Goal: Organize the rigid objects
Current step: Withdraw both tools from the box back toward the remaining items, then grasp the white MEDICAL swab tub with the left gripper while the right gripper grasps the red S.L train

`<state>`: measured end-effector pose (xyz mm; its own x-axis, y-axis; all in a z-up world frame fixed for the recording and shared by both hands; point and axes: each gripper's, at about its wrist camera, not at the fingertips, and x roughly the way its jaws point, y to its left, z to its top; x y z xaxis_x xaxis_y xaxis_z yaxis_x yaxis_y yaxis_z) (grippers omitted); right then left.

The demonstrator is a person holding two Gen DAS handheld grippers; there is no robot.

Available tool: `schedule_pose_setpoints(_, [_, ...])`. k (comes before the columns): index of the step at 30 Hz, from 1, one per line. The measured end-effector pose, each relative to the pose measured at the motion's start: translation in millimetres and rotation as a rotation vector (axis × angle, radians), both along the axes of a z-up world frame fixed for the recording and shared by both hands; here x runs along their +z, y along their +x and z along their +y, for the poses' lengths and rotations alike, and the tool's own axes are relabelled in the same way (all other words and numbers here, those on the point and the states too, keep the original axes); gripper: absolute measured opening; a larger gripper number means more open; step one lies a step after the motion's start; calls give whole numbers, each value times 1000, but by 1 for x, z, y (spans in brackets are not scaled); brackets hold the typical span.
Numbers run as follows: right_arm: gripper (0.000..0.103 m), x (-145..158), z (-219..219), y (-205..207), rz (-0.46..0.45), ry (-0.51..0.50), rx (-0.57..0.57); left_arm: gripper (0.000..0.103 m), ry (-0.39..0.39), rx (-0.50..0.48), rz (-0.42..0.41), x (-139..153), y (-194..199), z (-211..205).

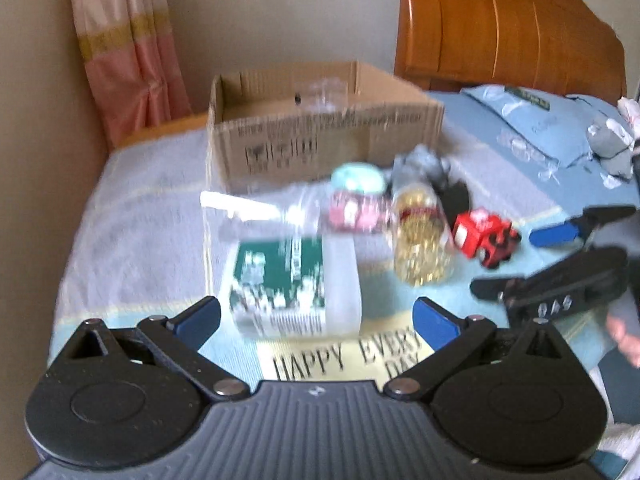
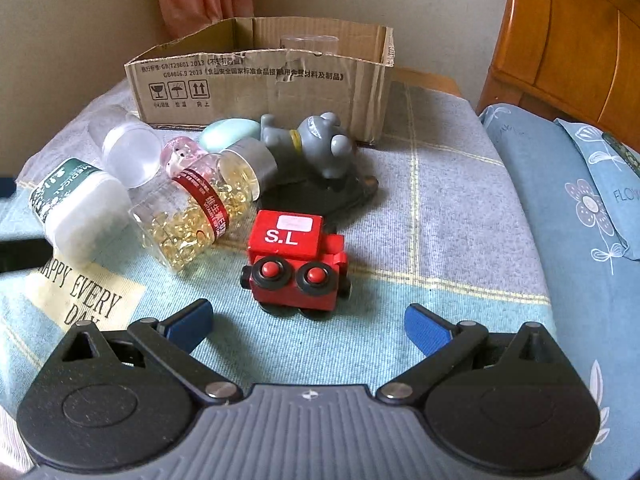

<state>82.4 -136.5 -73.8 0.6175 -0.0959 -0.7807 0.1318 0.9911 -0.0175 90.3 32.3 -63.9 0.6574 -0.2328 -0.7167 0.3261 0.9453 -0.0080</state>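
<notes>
A white bottle with a green label [image 1: 294,288] [image 2: 76,212] lies on the bed just ahead of my open left gripper [image 1: 316,318]. To its right lie a clear jar of yellow capsules [image 1: 422,236] [image 2: 200,208], a pink item [image 1: 354,210] [image 2: 182,156], a mint-green egg shape [image 1: 358,178] [image 2: 228,130], a grey animal figure [image 2: 316,146] on a dark base, and a clear cup [image 2: 128,152]. A red toy train marked "S.L" [image 2: 296,258] [image 1: 486,236] stands directly in front of my open right gripper [image 2: 308,324], whose fingers [image 1: 556,234] show at the right of the left wrist view.
An open cardboard box [image 2: 260,80] [image 1: 320,136] sits at the far end of the bed cover with a clear container [image 2: 308,44] inside. A blue pillow [image 2: 560,184] lies to the right, a wooden headboard [image 1: 508,28] behind it. A curtain [image 1: 128,48] hangs at the back left.
</notes>
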Motion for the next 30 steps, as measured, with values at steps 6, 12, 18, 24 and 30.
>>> schedule_pose_setpoints(6, [103,0,0,2,-2,-1,0,102,6,22,57,-22,5,3])
schedule_pose_setpoints(12, [103,-1,-1,9,-11,-1,-4,102,14,35,88,-33,11,3])
schedule_pose_setpoints(18, [103,-2,-7,16,-27,-2,-45,102,22,33,83,-33,14,2])
schedule_pose_setpoints(24, [103,-2,-29,9,-29,-2,-106,102,22,39,84,-33,17,2])
schedule_pose_setpoints(30, [103,-5,-38,1,-52,-8,-104,102,23,47,79,-33,25,-2])
